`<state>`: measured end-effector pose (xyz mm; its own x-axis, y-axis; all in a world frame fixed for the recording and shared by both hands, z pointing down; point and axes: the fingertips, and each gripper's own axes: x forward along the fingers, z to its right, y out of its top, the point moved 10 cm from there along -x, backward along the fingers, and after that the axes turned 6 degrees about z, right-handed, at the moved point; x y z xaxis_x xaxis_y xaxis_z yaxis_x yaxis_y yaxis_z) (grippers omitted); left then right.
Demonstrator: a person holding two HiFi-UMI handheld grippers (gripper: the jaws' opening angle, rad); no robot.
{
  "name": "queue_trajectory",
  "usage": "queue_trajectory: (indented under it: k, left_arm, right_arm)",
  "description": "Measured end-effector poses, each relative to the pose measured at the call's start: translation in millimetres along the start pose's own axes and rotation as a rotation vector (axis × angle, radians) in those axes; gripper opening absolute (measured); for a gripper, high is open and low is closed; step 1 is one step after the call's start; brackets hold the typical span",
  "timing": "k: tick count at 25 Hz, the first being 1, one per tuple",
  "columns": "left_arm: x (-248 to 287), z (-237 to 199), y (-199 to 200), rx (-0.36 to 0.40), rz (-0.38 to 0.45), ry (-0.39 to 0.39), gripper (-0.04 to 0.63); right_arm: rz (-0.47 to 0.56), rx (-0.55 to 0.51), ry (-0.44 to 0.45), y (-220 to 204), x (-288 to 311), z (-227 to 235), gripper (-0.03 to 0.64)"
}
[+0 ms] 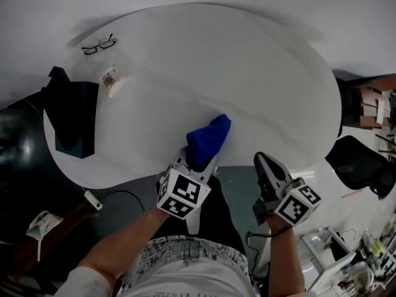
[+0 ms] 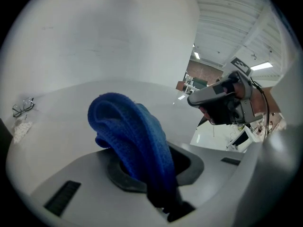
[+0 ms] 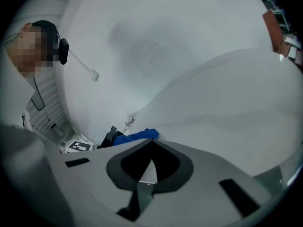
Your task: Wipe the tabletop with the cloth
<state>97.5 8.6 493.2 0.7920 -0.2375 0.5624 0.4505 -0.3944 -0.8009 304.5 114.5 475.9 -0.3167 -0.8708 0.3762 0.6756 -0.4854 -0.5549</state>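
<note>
Left claw [image 1: 197,163] is clenched on a bunched blue knitted cloth [image 1: 209,138], which sticks out forward from between the jaws over the near edge of the round white desk [image 1: 260,73]. Right claw [image 1: 265,164] hangs beside it, off the desk's edge, with jaws closed tip to tip on nothing. Only the head view shows both forearms and a dark box [image 1: 74,119] on the desk's left part. Black-rimmed spectacles [image 1: 99,44] lie far left. From the left gripper view the cloth [image 2: 135,138] fills the jaws and the right claw [image 2: 201,97] appears against ceiling lights; the right gripper view shows the cloth [image 3: 137,136] side-on, low against the desk.
</note>
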Motion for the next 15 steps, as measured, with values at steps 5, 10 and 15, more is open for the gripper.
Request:
queue_trajectory:
  k: [5,10,15]
  left_arm:
    - [13.4,15.7,4.0,0.016,0.000,-0.037,0.106]
    - [13.2,15.9,4.9,-0.010,0.005,-0.047,0.106]
    - [-2.9,2.9,2.4,-0.055,0.040,-0.058,0.106]
  right_arm:
    - [0.010,0.003,-0.001,1.3,-4.5,5.2,0.006]
    - [0.002,-0.003,0.010,1.4,-1.3,1.0,0.006]
    - [-0.001,-0.021,0.027,2.3,7.6,-11.2,0.006]
